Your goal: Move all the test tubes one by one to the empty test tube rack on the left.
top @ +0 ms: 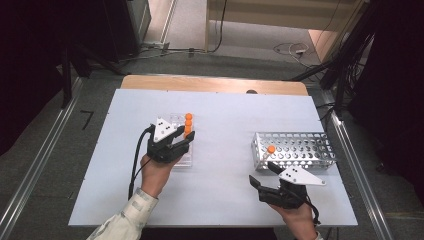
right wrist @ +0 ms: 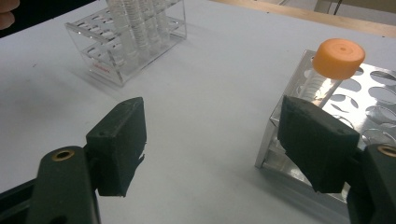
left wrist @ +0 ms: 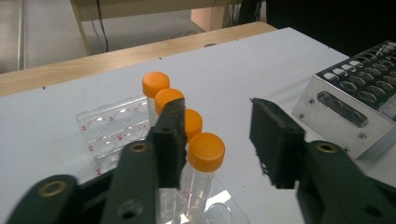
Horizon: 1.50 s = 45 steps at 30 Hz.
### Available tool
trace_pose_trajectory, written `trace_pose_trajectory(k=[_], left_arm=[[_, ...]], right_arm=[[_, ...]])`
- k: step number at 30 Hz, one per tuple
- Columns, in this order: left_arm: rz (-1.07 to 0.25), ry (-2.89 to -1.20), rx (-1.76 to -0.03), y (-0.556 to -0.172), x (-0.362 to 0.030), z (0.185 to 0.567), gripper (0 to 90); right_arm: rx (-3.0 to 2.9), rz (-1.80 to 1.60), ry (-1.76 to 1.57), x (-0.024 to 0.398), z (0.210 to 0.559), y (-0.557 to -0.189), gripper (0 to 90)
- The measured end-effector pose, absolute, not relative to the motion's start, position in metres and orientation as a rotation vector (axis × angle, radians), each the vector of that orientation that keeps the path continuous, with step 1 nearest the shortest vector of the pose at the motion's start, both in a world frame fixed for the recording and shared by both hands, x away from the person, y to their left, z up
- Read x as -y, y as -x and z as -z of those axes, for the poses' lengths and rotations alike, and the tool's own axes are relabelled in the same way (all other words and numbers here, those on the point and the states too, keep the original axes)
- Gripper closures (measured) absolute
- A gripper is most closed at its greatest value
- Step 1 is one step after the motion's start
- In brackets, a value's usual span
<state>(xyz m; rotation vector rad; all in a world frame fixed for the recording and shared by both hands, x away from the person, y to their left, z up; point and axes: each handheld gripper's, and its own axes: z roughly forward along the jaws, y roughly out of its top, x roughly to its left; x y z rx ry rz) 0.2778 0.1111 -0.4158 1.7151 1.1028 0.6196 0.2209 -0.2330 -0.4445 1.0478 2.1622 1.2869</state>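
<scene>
Orange-capped tubes are being moved from the clear plastic rack to the perforated metal rack. One transferred tube stands in a corner hole of the metal rack; four remain in a row in the clear rack, so most of the transfer appears outstanding. Left gripper sits at the nearest tube, fingers partly open and empty, with that tube beside one finger, not between them. Right gripper rests near the metal rack, fingers wide and empty. White surface between the racks is unobstructed.

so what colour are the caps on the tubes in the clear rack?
Orange caps, clearest in the left gripper view.
</scene>
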Motion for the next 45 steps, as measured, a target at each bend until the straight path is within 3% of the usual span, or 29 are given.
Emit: trace_pose_trajectory(k=[6,10,21,28,45], left_arm=[[-0.629,-1.698,-1.110,-0.265,-0.110,0.415,30.0],[-0.603,-1.678,-1.104,-0.254,-0.109,0.416,20.6],[-0.568,-1.690,-1.076,-0.230,-0.105,0.430,18.2],[-0.546,-1.707,-1.072,-0.230,-0.102,0.434,18.2],[-0.537,-1.719,-1.065,-0.230,-0.100,0.436,18.2]], right_arm=[[-2.144,-1.289,-1.064,0.237,0.443,-0.221,22.4],[-2.115,-1.283,-1.079,0.241,0.443,-0.223,22.6],[-2.008,-1.243,-1.138,0.255,0.454,-0.248,29.2],[-2.003,-1.235,-1.139,0.255,0.460,-0.263,45.6],[-1.995,-1.239,-1.105,0.250,0.467,-0.273,71.1]])
